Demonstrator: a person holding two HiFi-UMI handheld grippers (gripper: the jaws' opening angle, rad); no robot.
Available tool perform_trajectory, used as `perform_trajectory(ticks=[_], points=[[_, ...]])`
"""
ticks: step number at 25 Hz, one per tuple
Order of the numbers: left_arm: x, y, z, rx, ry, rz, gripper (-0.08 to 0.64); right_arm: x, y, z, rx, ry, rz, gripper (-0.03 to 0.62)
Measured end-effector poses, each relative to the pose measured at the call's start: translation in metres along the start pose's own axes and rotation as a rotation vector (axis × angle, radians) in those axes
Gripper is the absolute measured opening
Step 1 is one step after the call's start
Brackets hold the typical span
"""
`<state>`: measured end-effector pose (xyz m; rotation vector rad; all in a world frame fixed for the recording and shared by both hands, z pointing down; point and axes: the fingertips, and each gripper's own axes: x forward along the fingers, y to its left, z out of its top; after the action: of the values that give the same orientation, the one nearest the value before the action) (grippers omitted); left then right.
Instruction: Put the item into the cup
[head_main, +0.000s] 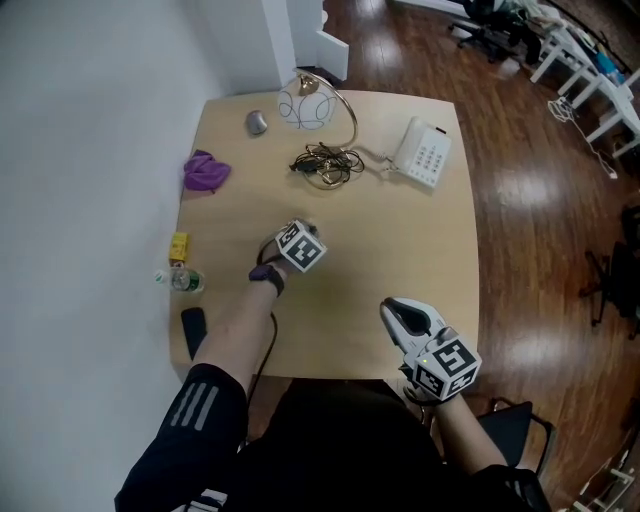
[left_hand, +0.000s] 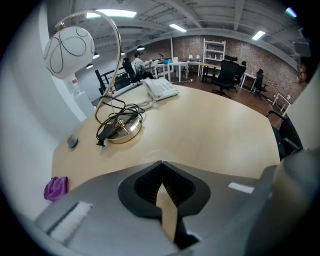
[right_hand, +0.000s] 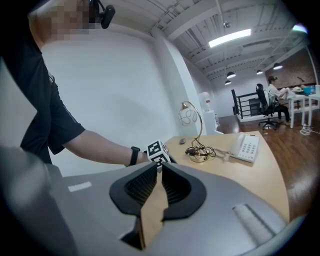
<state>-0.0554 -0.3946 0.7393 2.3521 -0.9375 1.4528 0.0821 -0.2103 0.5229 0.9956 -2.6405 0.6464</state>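
A small yellow item (head_main: 178, 245) lies at the table's left edge, with a clear cup-like container (head_main: 184, 281) lying just in front of it. My left gripper (head_main: 303, 230) is over the middle of the table, to the right of both, with its jaws shut (left_hand: 161, 165) and nothing between them. It points toward the lamp. My right gripper (head_main: 388, 310) hovers near the front right of the table, also shut (right_hand: 160, 165) and empty. Its view shows the left gripper's marker cube (right_hand: 159, 152) and the person's forearm.
A desk lamp (head_main: 305, 105) with tangled cables (head_main: 325, 163) stands at the back, beside a white telephone (head_main: 423, 152). A purple cloth (head_main: 205, 170) and a grey object (head_main: 257, 122) lie back left. A black object (head_main: 192, 330) lies at the front left edge.
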Motion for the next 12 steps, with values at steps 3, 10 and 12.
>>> perform_trajectory(ticks=[3, 10, 12], points=[[0.011, -0.005, -0.003, -0.024, 0.04, -0.039, 0.021, -0.01, -0.008, 0.0, 0.014, -0.008, -0.015, 0.038], [0.02, -0.006, -0.002, -0.024, 0.088, -0.083, 0.1, -0.017, -0.016, 0.003, 0.015, -0.022, -0.011, 0.038], [0.015, -0.004, 0.001, -0.024, 0.073, -0.076, 0.114, -0.017, -0.015, 0.005, 0.013, -0.024, -0.007, 0.038]])
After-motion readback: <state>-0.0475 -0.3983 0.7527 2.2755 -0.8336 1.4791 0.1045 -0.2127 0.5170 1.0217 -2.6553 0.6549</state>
